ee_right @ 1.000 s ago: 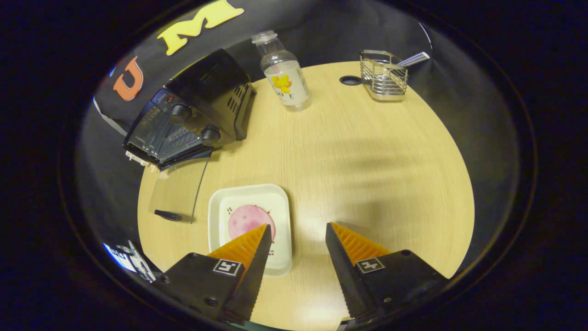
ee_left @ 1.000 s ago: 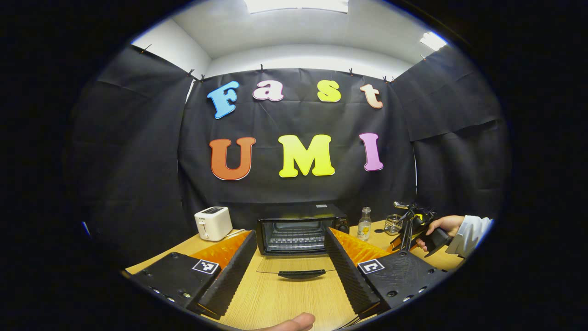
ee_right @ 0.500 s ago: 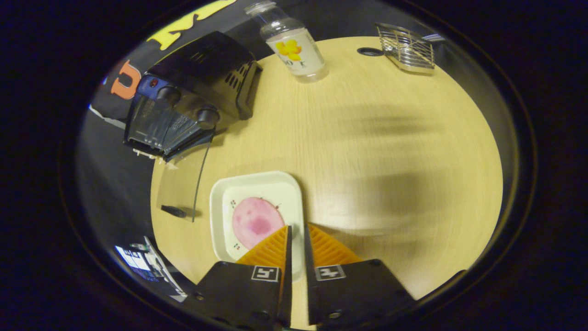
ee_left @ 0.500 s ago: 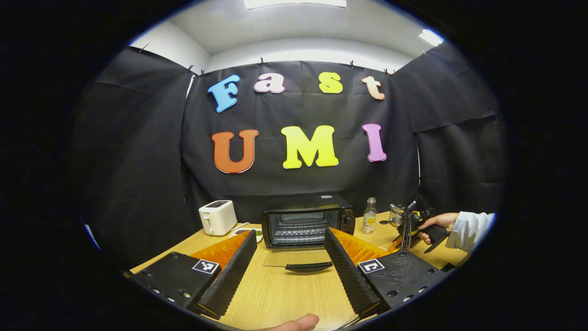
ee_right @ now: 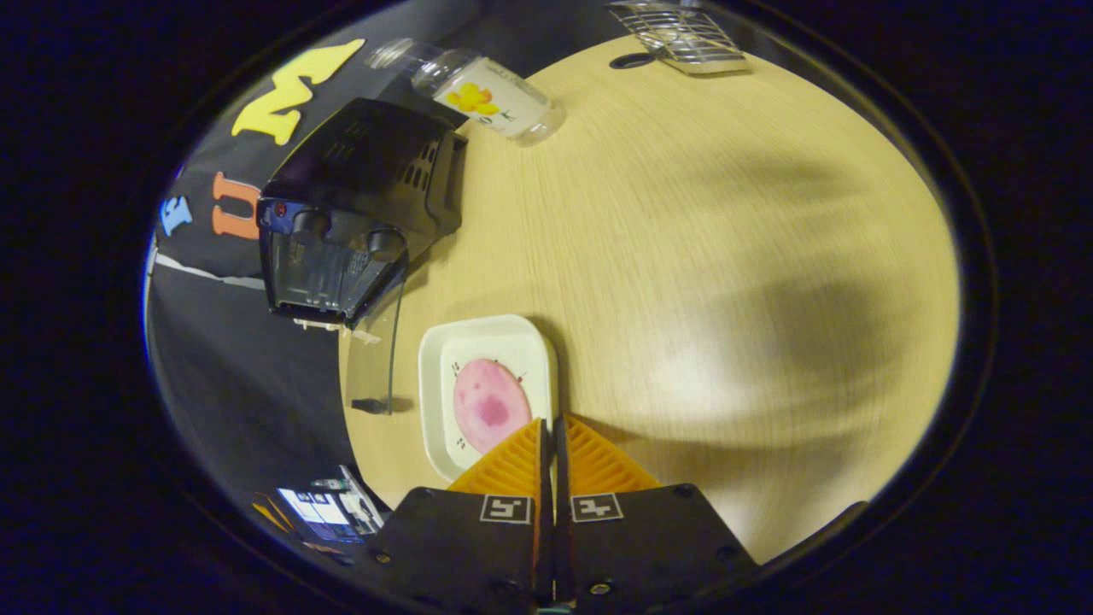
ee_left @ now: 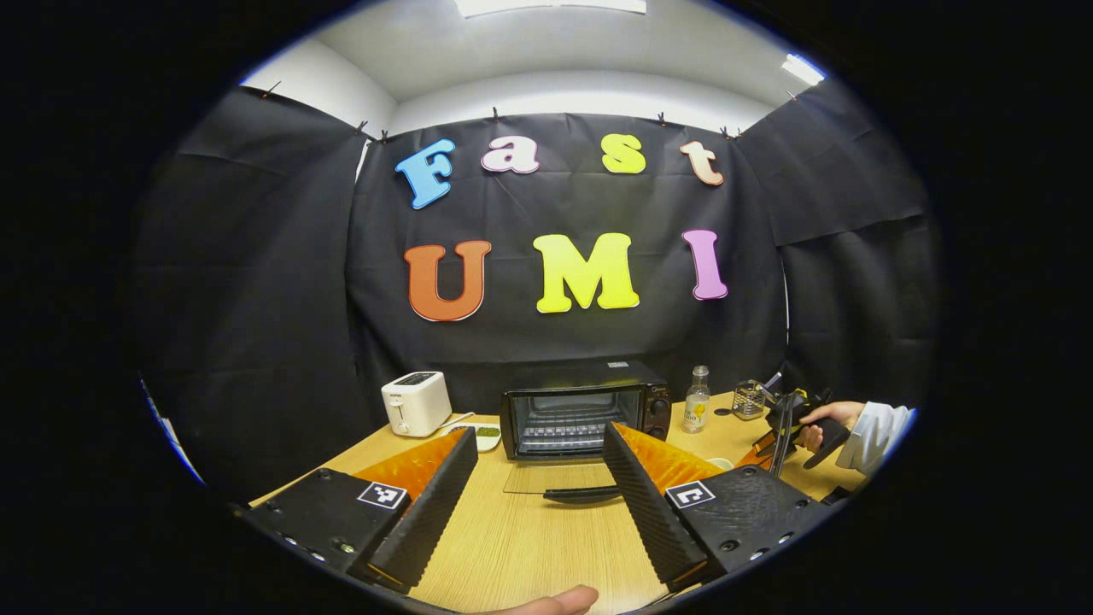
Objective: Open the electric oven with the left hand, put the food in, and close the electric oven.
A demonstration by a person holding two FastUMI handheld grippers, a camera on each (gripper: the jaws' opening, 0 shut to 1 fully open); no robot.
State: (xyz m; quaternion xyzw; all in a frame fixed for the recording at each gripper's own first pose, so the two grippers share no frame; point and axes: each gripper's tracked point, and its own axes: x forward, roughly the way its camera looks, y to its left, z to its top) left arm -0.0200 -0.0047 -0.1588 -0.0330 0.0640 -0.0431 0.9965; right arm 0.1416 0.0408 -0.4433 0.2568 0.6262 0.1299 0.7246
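Right gripper view has the right gripper (ee_right: 549, 431) with jaws pinched on the rim of the white plate (ee_right: 435, 389) of food (ee_right: 489, 404) on the bench (ee_right: 683, 256), the oven (ee_left: 583, 409) door already down, left gripper (ee_left: 540, 453) wide and empty; loading and closing remain.

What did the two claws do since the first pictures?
The right claw snapped shut on the rim of the white plate holding the pink food. The left claw backed away from the oven, staying wide open. The oven door stayed folded down, and the toaster and bottle stayed put.
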